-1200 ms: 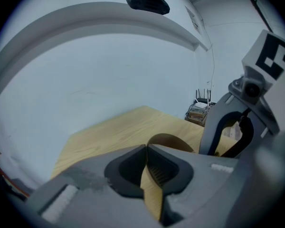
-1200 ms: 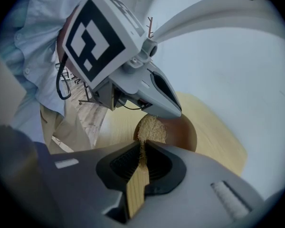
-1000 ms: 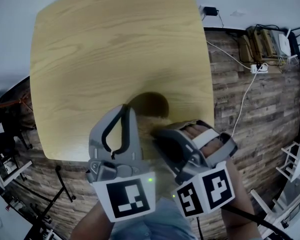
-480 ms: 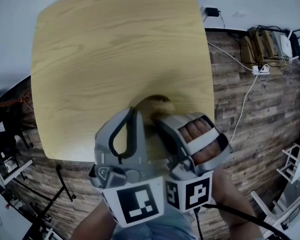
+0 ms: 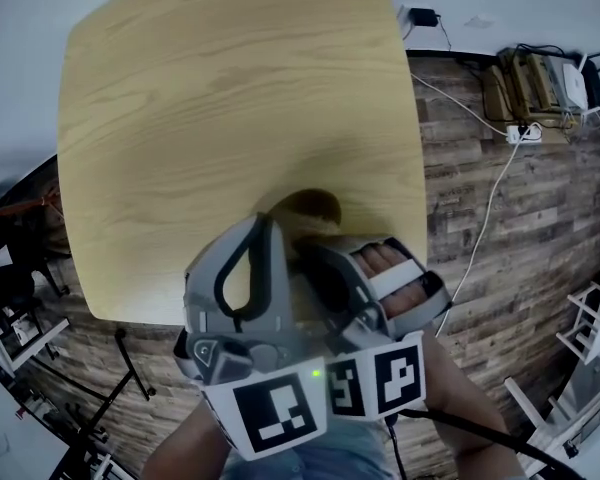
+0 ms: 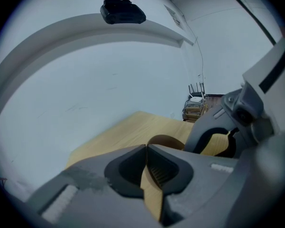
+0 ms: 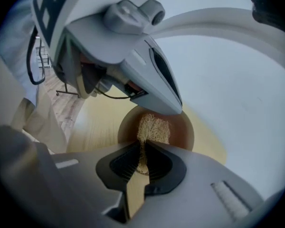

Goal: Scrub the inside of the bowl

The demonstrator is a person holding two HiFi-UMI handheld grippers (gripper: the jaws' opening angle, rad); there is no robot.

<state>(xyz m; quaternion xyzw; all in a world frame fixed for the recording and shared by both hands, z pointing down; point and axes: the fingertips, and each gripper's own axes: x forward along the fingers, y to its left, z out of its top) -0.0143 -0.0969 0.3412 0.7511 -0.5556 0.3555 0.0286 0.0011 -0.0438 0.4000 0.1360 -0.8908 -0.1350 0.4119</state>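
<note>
A brown bowl (image 5: 316, 206) sits near the front edge of the light wooden table (image 5: 230, 88), mostly hidden under both grippers. My left gripper (image 5: 272, 220) reaches over the bowl's left side. In the left gripper view its jaws (image 6: 146, 148) are pressed together at the brown rim (image 6: 167, 139). My right gripper (image 5: 308, 250) is close beside it. In the right gripper view it (image 7: 143, 147) is shut on a tan fibrous scrubber (image 7: 154, 127), which rests against the inside of the bowl (image 7: 184, 131). The left gripper's nose (image 7: 171, 106) overhangs the bowl's far rim.
The table's front edge runs just under the grippers, above a wood-plank floor. A white cable and power strip (image 5: 520, 133) and a small shelf with a router (image 5: 545, 78) are at the back right. White furniture (image 5: 592, 318) stands at the right, a dark stand (image 5: 130, 368) at the lower left.
My right gripper has swung left until it is tight against the left gripper, and the scrubber is now hidden in the head view. The left gripper shifted slightly right and stays at the bowl.
</note>
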